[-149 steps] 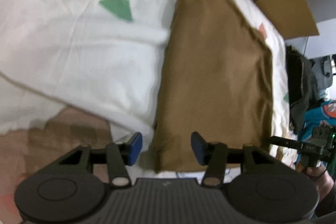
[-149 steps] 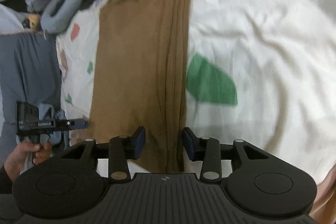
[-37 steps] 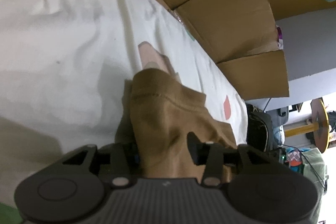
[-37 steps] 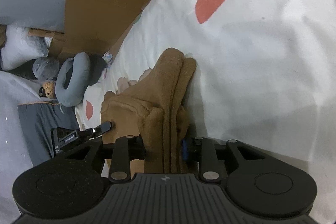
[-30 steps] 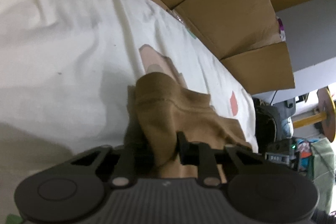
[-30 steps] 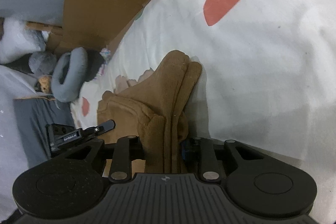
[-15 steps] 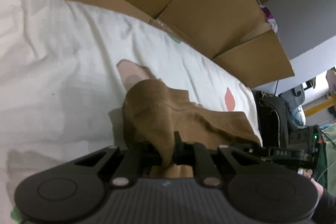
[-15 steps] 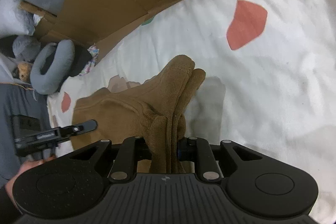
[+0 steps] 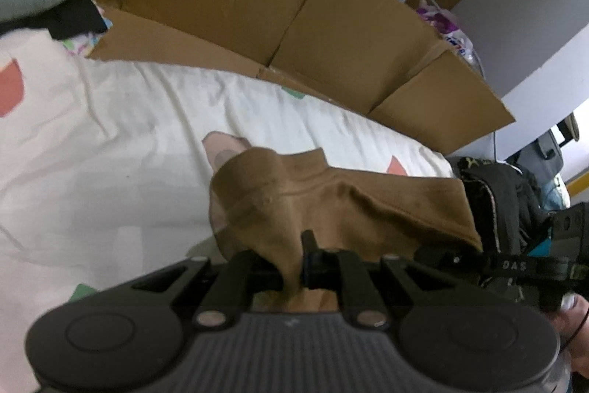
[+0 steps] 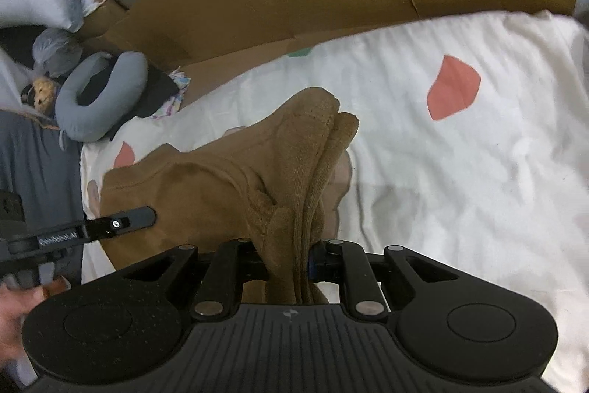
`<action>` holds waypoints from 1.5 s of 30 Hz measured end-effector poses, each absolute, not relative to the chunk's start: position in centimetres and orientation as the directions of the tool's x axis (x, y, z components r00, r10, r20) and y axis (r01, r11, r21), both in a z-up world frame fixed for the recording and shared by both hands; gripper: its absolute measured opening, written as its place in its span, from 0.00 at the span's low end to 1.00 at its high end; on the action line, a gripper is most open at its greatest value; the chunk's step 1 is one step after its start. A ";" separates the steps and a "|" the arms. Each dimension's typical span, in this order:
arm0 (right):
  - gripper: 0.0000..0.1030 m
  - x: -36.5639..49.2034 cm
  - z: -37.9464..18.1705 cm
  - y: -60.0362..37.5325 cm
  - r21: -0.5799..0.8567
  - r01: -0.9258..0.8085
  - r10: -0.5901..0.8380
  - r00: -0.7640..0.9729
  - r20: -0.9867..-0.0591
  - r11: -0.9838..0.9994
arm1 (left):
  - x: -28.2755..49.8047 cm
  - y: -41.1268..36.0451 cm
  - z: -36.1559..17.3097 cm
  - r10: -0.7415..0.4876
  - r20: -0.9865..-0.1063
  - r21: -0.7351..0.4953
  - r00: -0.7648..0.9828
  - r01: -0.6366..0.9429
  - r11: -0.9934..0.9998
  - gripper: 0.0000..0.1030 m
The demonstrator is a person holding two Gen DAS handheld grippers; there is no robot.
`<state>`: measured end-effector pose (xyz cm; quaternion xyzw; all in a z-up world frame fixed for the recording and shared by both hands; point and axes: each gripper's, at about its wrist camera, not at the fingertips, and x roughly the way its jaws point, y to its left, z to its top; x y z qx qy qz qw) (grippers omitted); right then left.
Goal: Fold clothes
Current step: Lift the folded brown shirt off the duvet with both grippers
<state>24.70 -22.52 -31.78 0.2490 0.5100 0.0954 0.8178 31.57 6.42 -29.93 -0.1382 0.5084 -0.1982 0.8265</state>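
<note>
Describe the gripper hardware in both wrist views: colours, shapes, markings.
Both grippers, left and right, look alike: matte black ribbed body, two round discs at the sides, black linkage arms with silver pins, blue finger pads. White lettering runs along the right one's side. No cables or sleeves visible.

Left gripper (image 9: 292,267) and right gripper (image 10: 289,262): jaws clamped, angled downward.

"DAS" on the right tongs (image 9: 515,266), partly blurred

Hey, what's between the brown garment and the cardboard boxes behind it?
Only bare white bedsheet separates the brown garment from the cardboard boxes, in both wrist views.
</note>
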 end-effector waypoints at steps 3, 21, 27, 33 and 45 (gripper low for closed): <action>0.14 24.1 -30.2 -21.9 0.493 0.063 0.413 0.459 -0.786 0.868 | 30.5 6.5 -28.1 -0.445 -0.791 -0.413 0.419 0.171 0.895 0.08; 0.13 19.2 -14.8 -21.1 0.473 -0.102 0.442 0.566 -0.696 0.875 | 23.7 5.5 -13.2 -0.395 -0.730 -0.355 0.557 0.184 0.916 0.08; 0.13 18.2 -8.3 -20.8 0.437 -0.175 0.442 0.628 -0.641 0.882 | 21.4 5.2 -6.9 -0.373 -0.692 -0.324 0.619 0.195 0.926 0.08; 0.13 17.2 -3.0 -20.1 0.436 -0.227 0.468 0.657 -0.592 0.871 | 19.5 5.4 -1.8 -0.332 -0.678 -0.295 0.656 0.171 0.940 0.07; 0.13 14.6 6.0 -19.7 0.408 -0.295 0.489 0.684 -0.542 0.864 | 16.3 5.3 5.3 -0.319 -0.627 -0.294 0.711 0.164 0.942 0.07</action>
